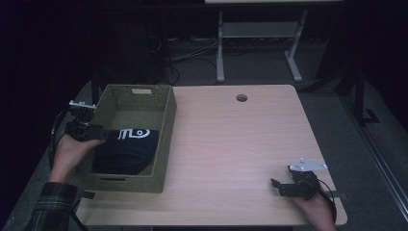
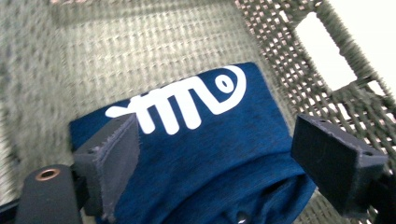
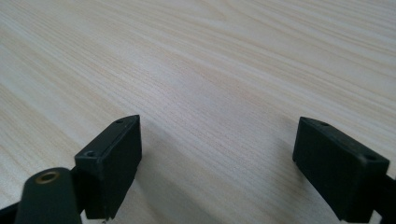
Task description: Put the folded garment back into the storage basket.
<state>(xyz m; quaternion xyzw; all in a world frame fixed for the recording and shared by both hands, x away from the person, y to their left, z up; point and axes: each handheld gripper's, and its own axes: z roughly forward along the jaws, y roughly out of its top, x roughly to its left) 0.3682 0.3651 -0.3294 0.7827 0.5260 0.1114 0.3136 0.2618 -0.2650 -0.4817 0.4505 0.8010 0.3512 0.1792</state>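
Left hand-held gripper [image 1: 94, 131] hangs over the basket's 9 o'clock rim, jaws spread wide, gripping nothing. In the left gripper view the 2 jaws straddle the folded navy garment [image 2: 201, 154] with a gap on both sides; can't tell if they touch the cloth. Garment [image 1: 126, 150] with white logo lies inside the woven basket [image 1: 166, 139], in the near half, toward 6 o'clock of the basket floor; the far half of the basket floor is bare weave.

Right hand-held gripper [image 1: 281, 186] sits at about 5 o'clock on the desk [image 1: 231, 139], low over bare wood, jaws released and apart, nothing between them in the right gripper view [image 3: 215, 163].

Judgement: garment looks already placed in the basket, so the main put-in step seems done. Left jaws being open over it suggests let-go or a last tidy-up. What's left, probably: pull the left hand clear of the basket. Nothing else lies on the desk to pack.
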